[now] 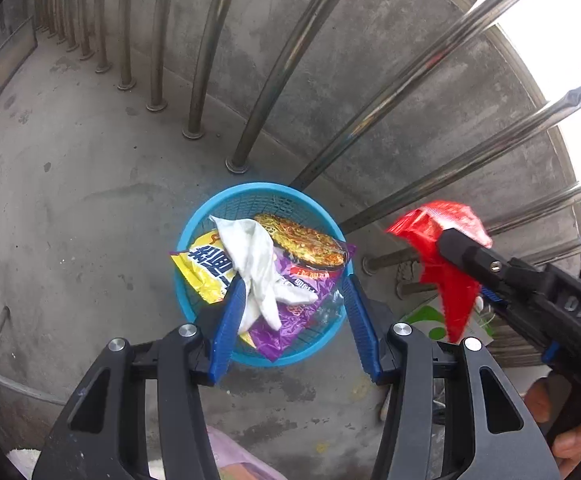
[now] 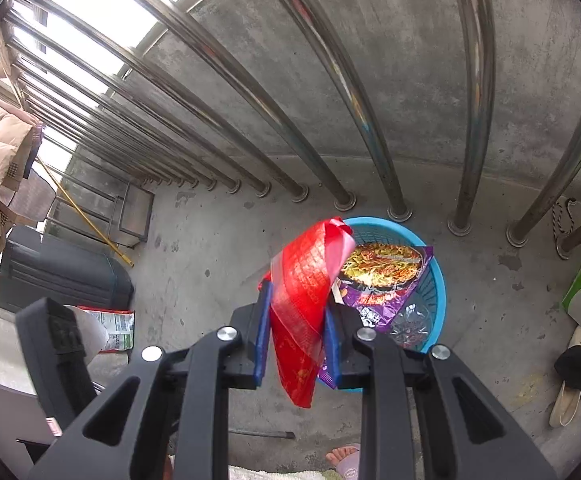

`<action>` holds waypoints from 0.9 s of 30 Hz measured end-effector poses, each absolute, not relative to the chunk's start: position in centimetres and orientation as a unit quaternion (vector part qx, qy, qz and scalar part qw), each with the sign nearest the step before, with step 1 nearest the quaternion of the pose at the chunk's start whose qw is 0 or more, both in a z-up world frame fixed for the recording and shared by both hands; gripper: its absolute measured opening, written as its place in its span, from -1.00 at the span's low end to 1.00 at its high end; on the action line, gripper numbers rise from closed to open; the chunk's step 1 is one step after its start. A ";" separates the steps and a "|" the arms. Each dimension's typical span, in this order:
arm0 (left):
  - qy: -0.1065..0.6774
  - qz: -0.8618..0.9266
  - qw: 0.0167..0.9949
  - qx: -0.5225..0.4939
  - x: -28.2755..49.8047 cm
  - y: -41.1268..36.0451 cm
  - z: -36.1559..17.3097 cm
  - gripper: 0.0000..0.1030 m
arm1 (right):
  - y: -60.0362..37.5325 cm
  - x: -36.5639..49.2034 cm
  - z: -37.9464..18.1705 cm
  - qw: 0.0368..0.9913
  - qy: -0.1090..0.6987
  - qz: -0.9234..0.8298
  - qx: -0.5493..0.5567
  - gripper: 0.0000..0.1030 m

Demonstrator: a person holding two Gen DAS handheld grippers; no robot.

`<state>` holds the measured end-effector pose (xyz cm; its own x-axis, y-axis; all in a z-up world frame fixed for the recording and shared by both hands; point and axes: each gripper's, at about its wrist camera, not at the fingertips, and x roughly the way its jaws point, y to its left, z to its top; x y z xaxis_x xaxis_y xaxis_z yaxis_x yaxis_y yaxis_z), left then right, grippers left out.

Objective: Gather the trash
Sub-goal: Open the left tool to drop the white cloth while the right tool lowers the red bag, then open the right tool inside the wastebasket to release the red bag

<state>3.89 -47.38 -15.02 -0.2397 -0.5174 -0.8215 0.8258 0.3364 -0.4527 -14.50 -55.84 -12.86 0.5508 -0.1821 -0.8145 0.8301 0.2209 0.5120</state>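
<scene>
The right tongs (image 2: pixel 295 334) pinch a red wrapper (image 2: pixel 304 300), held above the floor beside the blue basket (image 1: pixel 194 228). The left tongs (image 1: pixel 296 316) hang wide and empty over it. The limp wrapper may catch the rim or flutter outside if released off-centre. Its long axis runs roughly lengthwise between the fingers, lower end dangling toward the floor.

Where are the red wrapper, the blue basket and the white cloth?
red wrapper (image 2: pixel 300 300): right wrist view, on its middle, between the fingers.
blue basket (image 1: pixel 198 216): left wrist view, on its left rim.
white cloth (image 1: pixel 250 252): left wrist view, on its upper fold.
</scene>
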 end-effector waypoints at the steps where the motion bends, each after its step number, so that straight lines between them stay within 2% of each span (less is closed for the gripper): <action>1: 0.553 -0.557 0.605 0.130 4.4 -46.9 -14.5 -0.06 | -55.9 -14.0 -13.6 0.712 0.323 -0.349 0.516 -0.56; 8: 0.520 -0.548 0.647 0.102 7.7 -41.2 -9.4 -0.06 | -56.2 -7.5 -22.0 0.689 0.435 -0.301 0.495 -0.55; 13: 0.490 -0.541 0.679 0.083 9.7 -34.0 -6.2 -0.06 | -56.5 -5.0 -31.4 0.622 0.550 -0.306 0.466 -0.55; 16: 0.482 -0.521 0.701 0.069 10.8 -29.3 -5.5 -0.06 | -56.6 -4.5 -35.1 0.593 0.585 -0.308 0.460 -0.55; 23: 0.484 -0.453 0.746 0.059 11.2 -20.8 -6.5 -0.06 | -56.2 -1.3 -37.5 0.583 0.642 -0.319 0.382 -0.56; 27: 0.489 -0.432 0.756 0.046 10.8 -17.6 -6.8 -0.06 | -56.5 -0.7 -38.5 0.573 0.648 -0.322 0.386 -0.55</action>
